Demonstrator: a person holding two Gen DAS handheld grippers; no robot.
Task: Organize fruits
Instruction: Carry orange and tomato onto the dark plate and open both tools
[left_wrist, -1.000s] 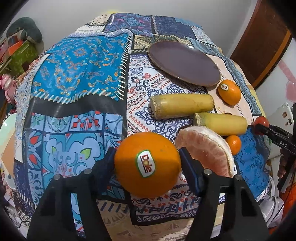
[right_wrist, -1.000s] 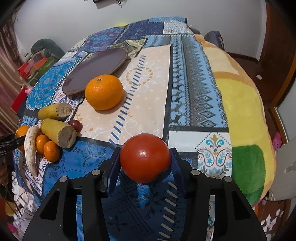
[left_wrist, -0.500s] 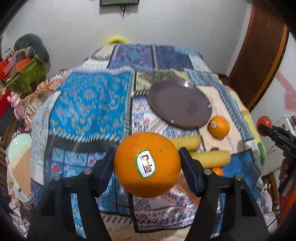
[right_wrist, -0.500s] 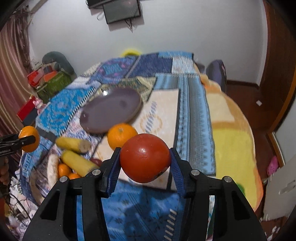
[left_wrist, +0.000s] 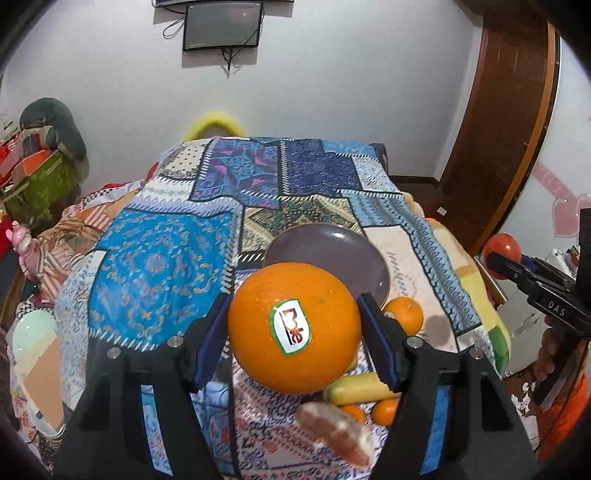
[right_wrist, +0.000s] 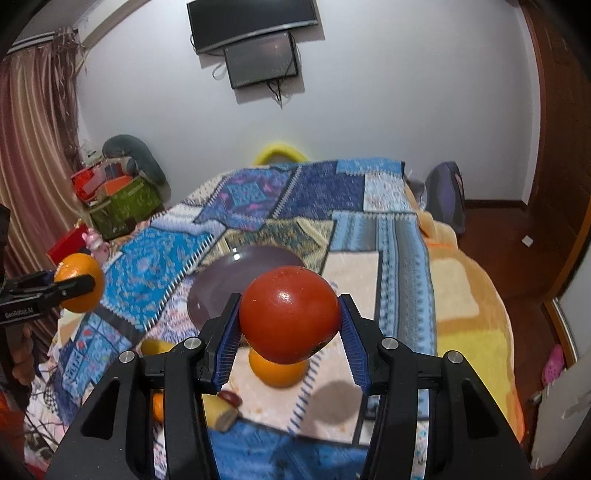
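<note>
Having risen, both fruits (left_wrist: 294, 327) (right_wrist: 289, 314) hang seemingly higher above the plate (left_wrist: 354, 258).

Legible markings — "Dole" on the sticker (left_wrist: 290, 327) of the orange (left_wrist: 294, 327); "DAS" on the right gripper (left_wrist: 499, 261); "GenRobot.AI" on the left gripper (right_wrist: 79, 285).

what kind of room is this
Likely a bedroom at home: a bed under a patchwork quilt, a screen on the wall, curtains at the side.

Tomato (right_wrist: 289, 314) in right claw (right_wrist: 289, 325)
</note>
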